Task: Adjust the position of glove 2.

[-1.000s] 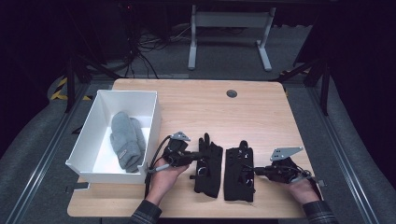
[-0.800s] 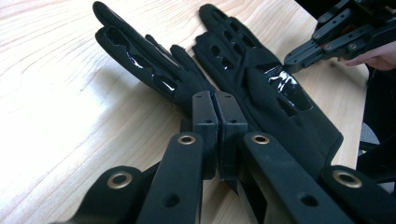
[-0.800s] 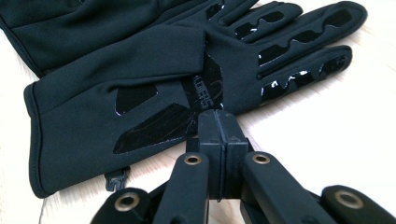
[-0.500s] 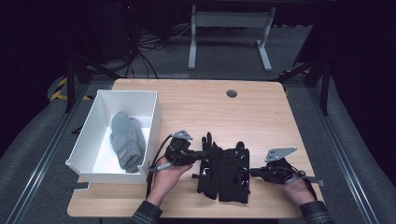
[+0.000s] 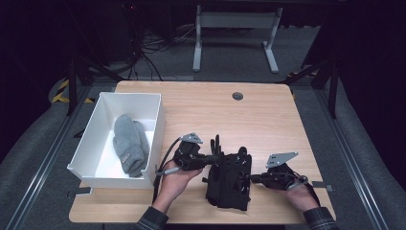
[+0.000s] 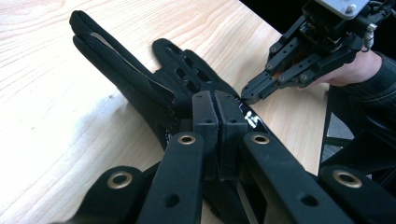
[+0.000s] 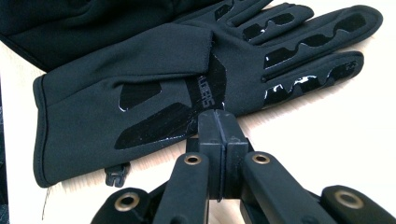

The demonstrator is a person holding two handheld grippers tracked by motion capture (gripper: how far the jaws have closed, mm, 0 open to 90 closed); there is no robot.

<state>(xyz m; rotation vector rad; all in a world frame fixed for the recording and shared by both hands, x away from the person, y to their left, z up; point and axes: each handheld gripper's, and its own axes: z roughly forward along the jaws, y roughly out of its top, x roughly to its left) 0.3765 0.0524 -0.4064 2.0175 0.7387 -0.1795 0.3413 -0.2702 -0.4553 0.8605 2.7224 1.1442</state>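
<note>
At the near edge of the wooden table (image 5: pixel 201 103), I see a pair of black gloves (image 5: pixel 230 179) lying one on top of the other. They sit between my two tools, at about 6 o'clock from the middle of the table.

My left gripper (image 5: pixel 210 160) comes in from 9 o'clock of the gloves. In the left gripper view, its jaws are pressed tight together, and the tips rest on the black glove cloth (image 6: pixel 154 88). I cannot tell if a bit of cloth is pinched between them. The glove fingers point away toward 11 o'clock in that view.

My right gripper (image 5: pixel 246 178) comes in from 3 o'clock of the gloves. Its jaws are squeezed tight too. In the right gripper view, the tips (image 7: pixel 218 122) touch the edge of the palm of the top glove (image 7: pixel 154 74), which has shiny grip patches. I cannot tell if it holds any cloth either.

A white box (image 5: pixel 91 143) stands at 9 o'clock on the table, just beside my left hand (image 5: pixel 174 184). A pair of grey gloves (image 5: pixel 129 143) lies inside it.

My right hand (image 5: pixel 299 194) rests near the table's 5 o'clock corner.
</note>
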